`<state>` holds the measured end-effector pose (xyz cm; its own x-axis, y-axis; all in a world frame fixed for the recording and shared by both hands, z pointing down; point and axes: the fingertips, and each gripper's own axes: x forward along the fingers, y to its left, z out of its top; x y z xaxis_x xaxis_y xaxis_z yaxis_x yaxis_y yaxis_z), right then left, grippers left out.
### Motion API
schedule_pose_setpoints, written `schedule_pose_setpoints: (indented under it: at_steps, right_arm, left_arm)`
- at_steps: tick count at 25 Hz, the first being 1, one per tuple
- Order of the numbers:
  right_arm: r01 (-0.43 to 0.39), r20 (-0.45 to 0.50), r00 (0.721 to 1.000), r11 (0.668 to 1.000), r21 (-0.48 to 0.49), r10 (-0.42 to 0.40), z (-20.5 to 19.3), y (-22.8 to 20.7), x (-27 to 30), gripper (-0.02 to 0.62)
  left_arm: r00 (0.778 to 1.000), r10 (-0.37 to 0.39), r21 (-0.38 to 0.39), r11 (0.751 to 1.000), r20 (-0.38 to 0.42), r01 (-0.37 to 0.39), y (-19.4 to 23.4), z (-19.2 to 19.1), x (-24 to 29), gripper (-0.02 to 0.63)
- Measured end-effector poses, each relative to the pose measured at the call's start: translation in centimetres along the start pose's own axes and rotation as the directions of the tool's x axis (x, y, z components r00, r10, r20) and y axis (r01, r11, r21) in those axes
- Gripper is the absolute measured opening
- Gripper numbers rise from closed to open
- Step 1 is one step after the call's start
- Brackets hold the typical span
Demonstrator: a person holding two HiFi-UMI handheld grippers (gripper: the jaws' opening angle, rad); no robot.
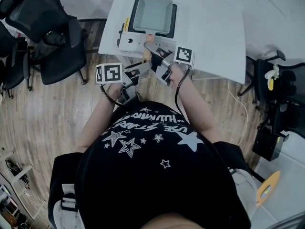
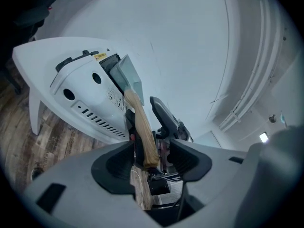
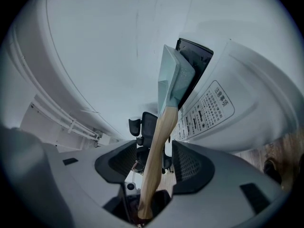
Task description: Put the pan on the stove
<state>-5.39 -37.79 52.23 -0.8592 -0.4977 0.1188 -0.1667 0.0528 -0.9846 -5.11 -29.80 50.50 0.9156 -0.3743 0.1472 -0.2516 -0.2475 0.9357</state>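
Observation:
A square grey-green pan sits on the white portable stove at the near edge of the white table. Its wooden handle points toward me. My left gripper comes at the handle from the left and my right gripper from the right. In the left gripper view the handle lies between the open jaws of the left gripper, with a gap at the right pad. In the right gripper view the handle runs between the jaws of the right gripper, with gaps on both sides.
Black office chairs stand left of the table and at the right. The floor is wood planks. The stove's front panel with its knob faces me, close to the table edge.

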Motion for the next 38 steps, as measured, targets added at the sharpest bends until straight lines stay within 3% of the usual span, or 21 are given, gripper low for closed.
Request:
schedule_pose_setpoints:
  at_steps: [8, 16, 23, 33, 38]
  right_arm:
    - [-0.014, -0.034, 0.999, 0.999, -0.039, 0.013, -0.9, 0.9, -1.2, 0.224]
    - [-0.049, -0.074, 0.996, 0.998, -0.044, 0.045, -3.2, 1.8, -6.1, 0.224]
    - [-0.049, -0.106, 0.993, 0.998, -0.039, 0.045, -3.4, 0.6, -6.1, 0.224]
    - [-0.013, -0.087, 0.996, 0.968, -0.252, -0.009, -1.9, 2.6, -11.5, 0.22]
    - [0.025, -0.022, 0.999, 0.936, -0.35, -0.035, 0.4, 3.0, -15.6, 0.163]
  left_arm:
    - [0.999, 0.047, 0.002, 0.999, 0.024, -0.047, -0.1, -1.4, -0.1, 0.261]
    - [0.991, 0.1, -0.002, 0.995, 0.085, -0.1, -2.0, -6.1, 0.2, 0.262]
    - [0.985, 0.137, -0.027, 0.991, 0.108, -0.135, -0.8, -6.6, 0.2, 0.262]
    - [0.962, 0.173, 0.041, 0.982, 0.211, -0.185, -3.6, -6.8, 2.0, 0.261]
    - [0.933, 0.2, 0.062, 0.972, 0.3, -0.228, -5.3, -7.1, 3.1, 0.261]
